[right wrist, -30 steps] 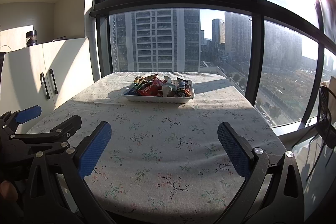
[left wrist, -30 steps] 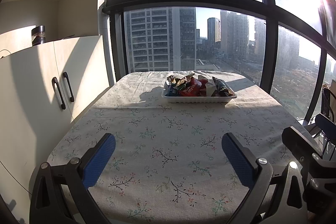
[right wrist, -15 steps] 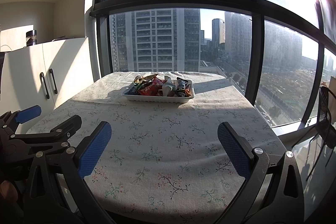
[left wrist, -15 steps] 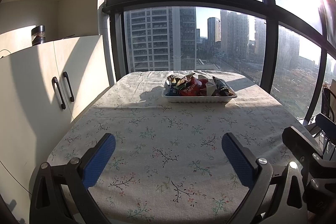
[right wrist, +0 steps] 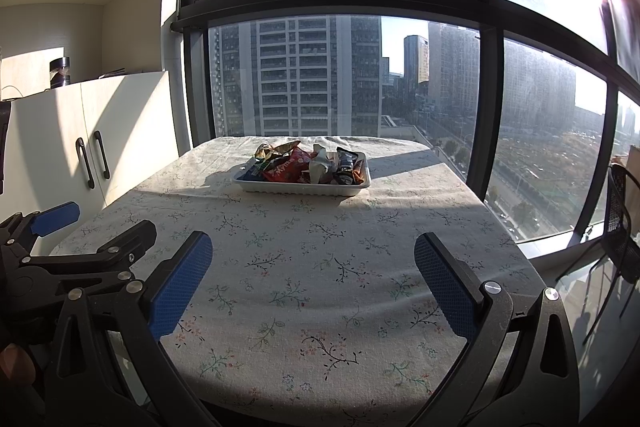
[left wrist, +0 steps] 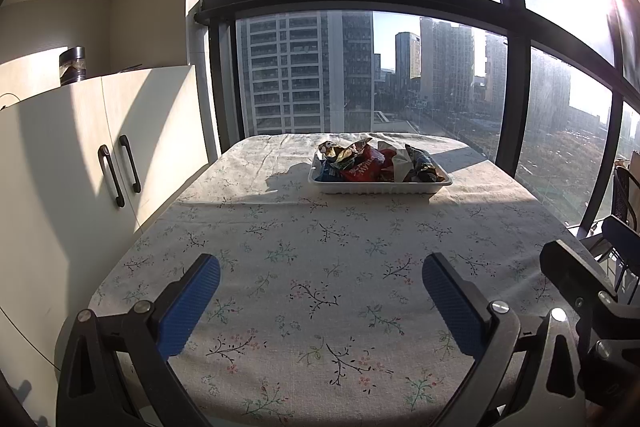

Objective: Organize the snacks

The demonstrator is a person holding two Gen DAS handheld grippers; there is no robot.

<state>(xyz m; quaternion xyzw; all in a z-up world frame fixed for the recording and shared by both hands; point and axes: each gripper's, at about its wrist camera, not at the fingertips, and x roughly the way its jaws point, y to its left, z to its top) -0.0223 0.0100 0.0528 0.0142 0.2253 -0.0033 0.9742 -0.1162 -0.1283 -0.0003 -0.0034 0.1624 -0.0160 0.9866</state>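
Observation:
A white tray [left wrist: 380, 187] stands at the far end of the table, holding a heap of snack packets [left wrist: 364, 167], one of them red. It also shows in the right wrist view [right wrist: 300, 189] with the snack packets [right wrist: 292, 167]. My left gripper [left wrist: 320, 267] is open and empty over the near edge of the table, far from the tray. My right gripper [right wrist: 312, 255] is open and empty, also at the near edge. The left gripper [right wrist: 56, 231] shows at the left of the right wrist view; the right gripper's fingers [left wrist: 572, 267] show at the right of the left wrist view.
The table carries a floral cloth [left wrist: 320, 247]. A white cabinet with two black handles [left wrist: 120, 167] stands against the table's left side, a jar [left wrist: 73, 65] on top. Big windows [left wrist: 360, 67] lie behind the table. A black mesh chair [right wrist: 620, 227] is at the right.

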